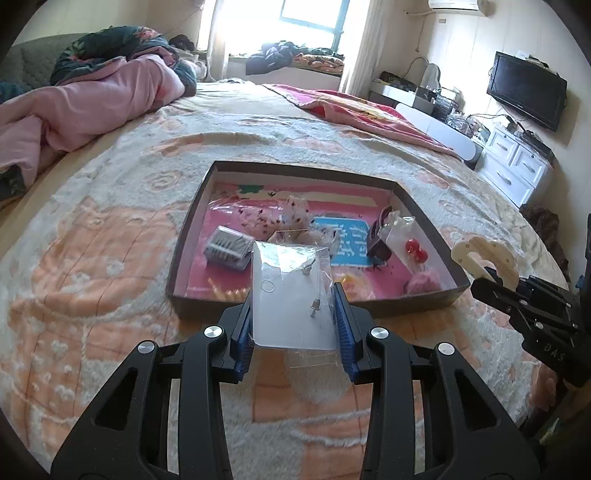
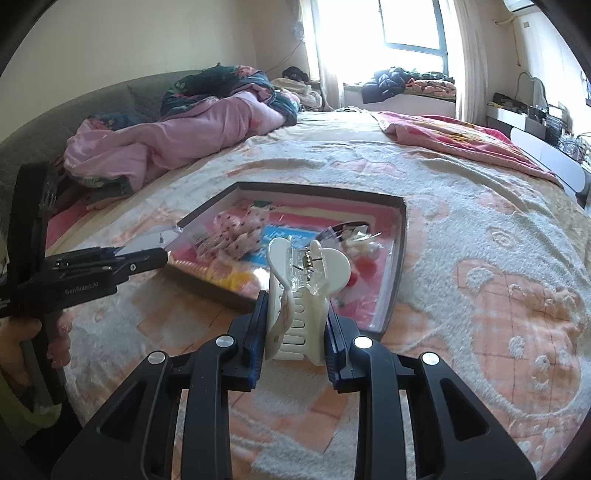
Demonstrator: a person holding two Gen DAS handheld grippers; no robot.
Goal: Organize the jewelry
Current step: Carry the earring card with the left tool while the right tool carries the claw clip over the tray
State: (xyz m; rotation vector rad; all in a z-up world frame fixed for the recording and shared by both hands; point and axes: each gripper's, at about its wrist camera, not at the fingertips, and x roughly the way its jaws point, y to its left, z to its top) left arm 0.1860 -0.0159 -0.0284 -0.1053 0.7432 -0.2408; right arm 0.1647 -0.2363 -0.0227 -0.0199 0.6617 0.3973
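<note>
We work over a blanketed bed [image 1: 110,258] in a sunlit bedroom.
Left jaws clamp an earring packet [image 1: 291,295], right jaws a white hair claw [image 2: 299,295]; both long axes point to 12 o'clock, toward the tray [image 1: 192,229].

- Left wrist cam sat low over the bed [image 1: 110,229], looked forward along the left tool [image 1: 293,295] toward the window [image 1: 314,18].
- Right wrist cam did the same along the right tool [image 2: 295,321].
- Both close to the tray [image 1: 192,229].
- Shared: tray, bed, window, each other's tool.
</note>
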